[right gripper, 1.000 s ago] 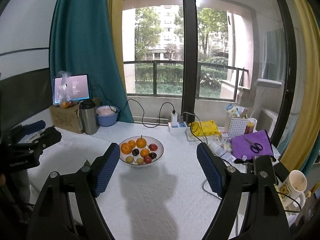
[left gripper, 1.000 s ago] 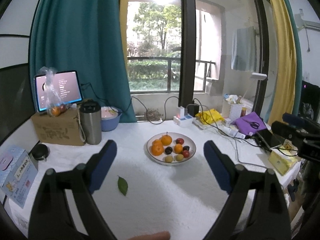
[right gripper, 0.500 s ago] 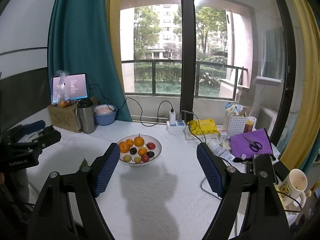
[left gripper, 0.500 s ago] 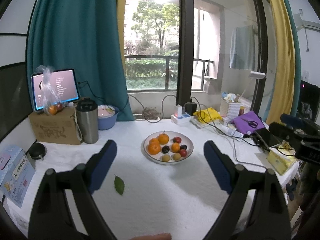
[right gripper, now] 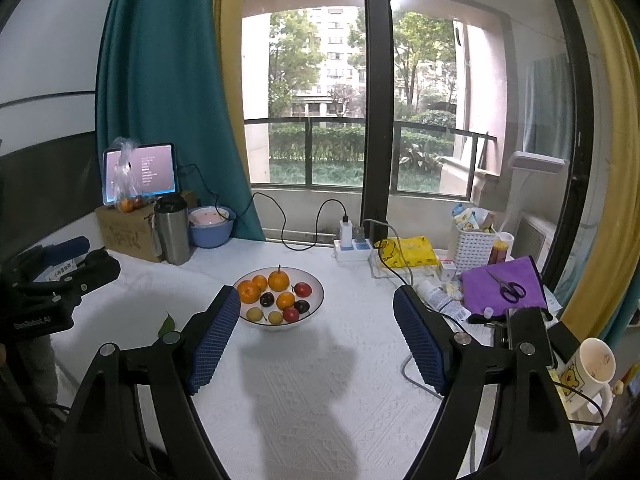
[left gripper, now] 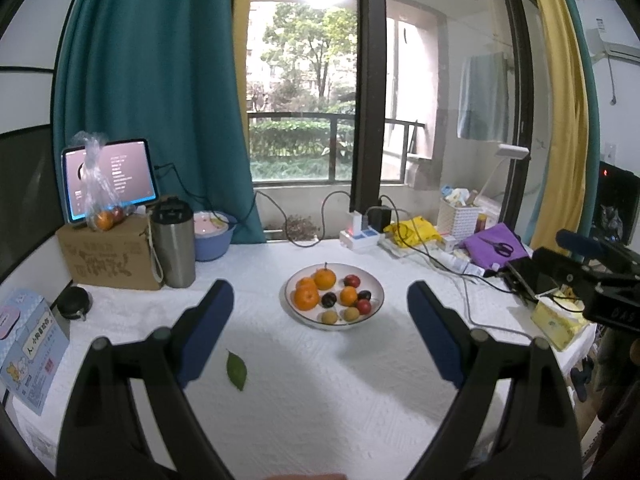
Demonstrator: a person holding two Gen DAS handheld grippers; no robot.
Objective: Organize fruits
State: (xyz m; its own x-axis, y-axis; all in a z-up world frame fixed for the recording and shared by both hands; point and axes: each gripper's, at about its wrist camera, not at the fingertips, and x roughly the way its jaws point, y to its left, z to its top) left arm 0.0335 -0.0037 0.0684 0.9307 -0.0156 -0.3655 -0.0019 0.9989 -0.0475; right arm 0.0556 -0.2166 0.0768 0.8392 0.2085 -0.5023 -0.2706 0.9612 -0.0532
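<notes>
A white plate (left gripper: 375, 283) sits mid-table on the white cloth and holds several fruits: oranges (left gripper: 306, 299), dark plums (left gripper: 329, 299), red fruits (left gripper: 352, 280) and small yellow ones (left gripper: 329, 317). The plate also shows in the right wrist view (right gripper: 316, 280). My left gripper (left gripper: 320, 334) is open and empty, well short of the plate. My right gripper (right gripper: 318, 332) is open and empty, just short of the plate. A green leaf (left gripper: 236, 364) lies on the cloth at front left.
At back left stand a cardboard box (left gripper: 108, 256) with a bag of fruit (left gripper: 98, 196), a tablet (left gripper: 110, 178), a steel tumbler (left gripper: 173, 244) and a blue bowl (left gripper: 212, 236). At right lie a power strip (right gripper: 352, 250), cables, a white basket (right gripper: 474, 244), purple cloth with scissors (right gripper: 506, 286) and a mug (right gripper: 592, 372).
Both grippers have shifted slightly; the plate sits a little further left and lower in both views. Jaws stay open.
</notes>
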